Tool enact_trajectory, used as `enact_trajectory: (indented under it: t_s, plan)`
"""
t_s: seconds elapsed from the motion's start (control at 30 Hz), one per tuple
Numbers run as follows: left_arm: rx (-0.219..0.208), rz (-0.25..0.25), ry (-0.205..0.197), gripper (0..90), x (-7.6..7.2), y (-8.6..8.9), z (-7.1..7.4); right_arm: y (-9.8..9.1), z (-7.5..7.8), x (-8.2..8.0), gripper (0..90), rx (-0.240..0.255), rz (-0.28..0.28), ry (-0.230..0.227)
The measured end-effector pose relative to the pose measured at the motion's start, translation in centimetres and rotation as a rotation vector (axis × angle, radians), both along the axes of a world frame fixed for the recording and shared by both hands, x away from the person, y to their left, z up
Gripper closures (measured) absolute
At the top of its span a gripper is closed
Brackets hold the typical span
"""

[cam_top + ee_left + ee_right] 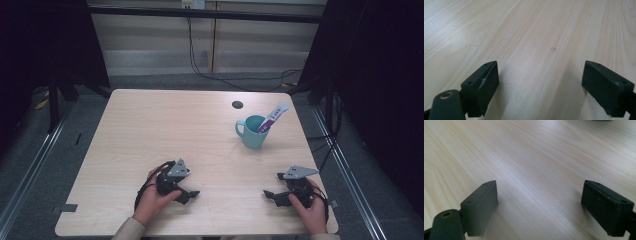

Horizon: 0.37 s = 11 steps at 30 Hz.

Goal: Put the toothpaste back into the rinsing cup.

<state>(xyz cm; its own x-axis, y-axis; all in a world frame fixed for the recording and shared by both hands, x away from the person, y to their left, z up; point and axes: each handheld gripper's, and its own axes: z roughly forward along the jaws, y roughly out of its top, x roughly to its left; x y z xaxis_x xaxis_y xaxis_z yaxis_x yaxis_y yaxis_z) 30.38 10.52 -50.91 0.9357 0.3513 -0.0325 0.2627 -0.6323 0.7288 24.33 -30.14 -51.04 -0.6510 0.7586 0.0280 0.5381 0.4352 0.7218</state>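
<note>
A teal mug (251, 131) stands upright on the right half of the light wooden table (165, 130), with a white and purple tube (272, 118) leaning out of it toward the right. My left gripper (192, 194) rests low at the table's front left, held by a hand, pointing right. My right gripper (269, 194) rests at the front right, pointing left. In the left gripper view the left gripper (540, 85) has its jaws wide apart over bare wood. The right gripper (539, 206) also stands open above bare tabletop, with the mug's base (601, 120) at the top edge.
A small dark round hole (237, 104) lies in the tabletop behind the mug. Black frame posts (52, 95) flank the table on both sides, and cables (220, 75) trail over the grey floor behind it.
</note>
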Motion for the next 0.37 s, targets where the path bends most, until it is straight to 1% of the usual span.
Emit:
enact_trajectory:
  t_s: [0.37]
  plan:
    - [0.000, 0.000, 0.000, 14.0, -0.02, 0.00, 0.00, 0.02, -0.01, -0.03, 12.8, -0.001, -0.001, 0.000]
